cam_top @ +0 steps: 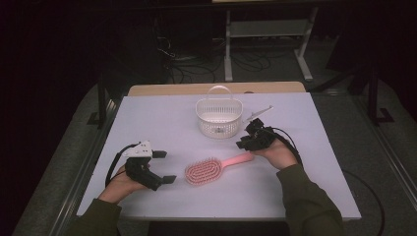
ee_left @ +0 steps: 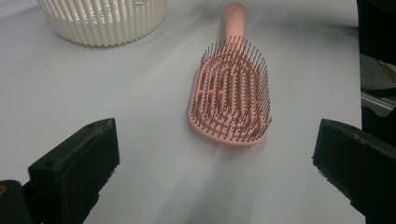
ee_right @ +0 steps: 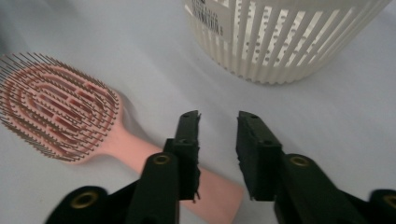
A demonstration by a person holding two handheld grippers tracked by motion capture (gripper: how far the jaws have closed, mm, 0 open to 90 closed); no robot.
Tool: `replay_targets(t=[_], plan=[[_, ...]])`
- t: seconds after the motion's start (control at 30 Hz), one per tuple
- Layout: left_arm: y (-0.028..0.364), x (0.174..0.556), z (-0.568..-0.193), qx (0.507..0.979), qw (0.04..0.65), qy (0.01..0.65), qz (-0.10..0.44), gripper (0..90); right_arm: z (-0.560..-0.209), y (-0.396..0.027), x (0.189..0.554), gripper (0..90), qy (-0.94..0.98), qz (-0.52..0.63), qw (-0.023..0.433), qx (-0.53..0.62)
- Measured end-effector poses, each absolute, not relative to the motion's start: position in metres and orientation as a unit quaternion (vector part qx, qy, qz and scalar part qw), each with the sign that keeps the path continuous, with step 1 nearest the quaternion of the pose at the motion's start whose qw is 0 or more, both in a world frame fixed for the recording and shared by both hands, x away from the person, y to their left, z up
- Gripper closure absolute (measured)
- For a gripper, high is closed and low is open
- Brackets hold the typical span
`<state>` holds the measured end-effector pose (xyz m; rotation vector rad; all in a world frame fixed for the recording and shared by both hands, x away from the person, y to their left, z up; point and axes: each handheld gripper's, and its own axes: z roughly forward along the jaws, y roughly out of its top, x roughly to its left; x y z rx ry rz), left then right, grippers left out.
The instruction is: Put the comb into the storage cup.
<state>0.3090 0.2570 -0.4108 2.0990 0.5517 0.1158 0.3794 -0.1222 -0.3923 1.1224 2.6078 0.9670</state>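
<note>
A pink paddle hairbrush (cam_top: 204,171) lies bristles up at the middle of the white table, its handle pointing right. My right gripper (cam_top: 244,143) hovers at the handle's end; in the right gripper view the brush (ee_right: 60,107) runs under the left jaw, and the right gripper (ee_right: 218,119) keeps a narrow gap without pressing on the handle. Left of the brush head, my left gripper (cam_top: 166,166) stands wide open, with the brush (ee_left: 231,93) ahead of the left gripper (ee_left: 217,133). The cream slatted basket (cam_top: 219,129) stands behind the brush.
The basket (ee_left: 102,21) (ee_right: 280,37) has an upright handle (cam_top: 220,89). The white tabletop (cam_top: 162,118) ends near my forearms at the front. Beyond the far edge are a wooden strip, a white metal frame (cam_top: 228,49) and floor cables.
</note>
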Motion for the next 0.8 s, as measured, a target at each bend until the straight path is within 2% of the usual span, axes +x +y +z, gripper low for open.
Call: replay_targets(t=[0.3,0.8], plan=[[0.257,0.309,-0.411,0.855,0.464,0.225,0.047,0.3,-0.398,-0.12,0.382,87.7,0.882,0.294,0.066,0.364],[0.257,0.309,-0.411,0.855,0.464,0.225,0.047,0.4,-0.407,-0.117,0.385,89.0,0.899,0.276,0.067,0.334]])
